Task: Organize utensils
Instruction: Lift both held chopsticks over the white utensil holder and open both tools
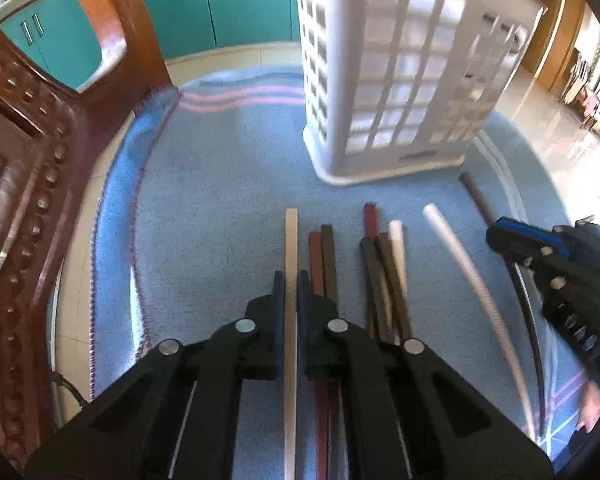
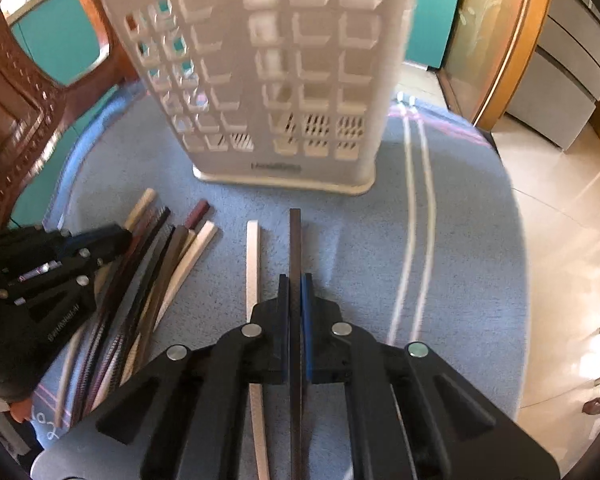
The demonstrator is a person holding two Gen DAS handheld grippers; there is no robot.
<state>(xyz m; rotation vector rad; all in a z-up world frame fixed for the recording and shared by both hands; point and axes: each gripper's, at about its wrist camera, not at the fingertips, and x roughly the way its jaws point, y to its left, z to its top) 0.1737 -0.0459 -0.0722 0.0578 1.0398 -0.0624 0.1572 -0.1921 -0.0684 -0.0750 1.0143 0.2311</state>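
We had the left gripper [image 1: 291,280] pinching a cream chopstick [image 1: 291,248] and the right gripper [image 2: 295,280] clamped on a dark chopstick [image 2: 295,240], both probably light, stiff, slippery, best grabbed mid-length.

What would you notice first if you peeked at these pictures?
The tall white basket stands upright on the blue cloth. In front lies a row of chopsticks. The left gripper pinches a cream chopstick; the right gripper pinches a dark chopstick.
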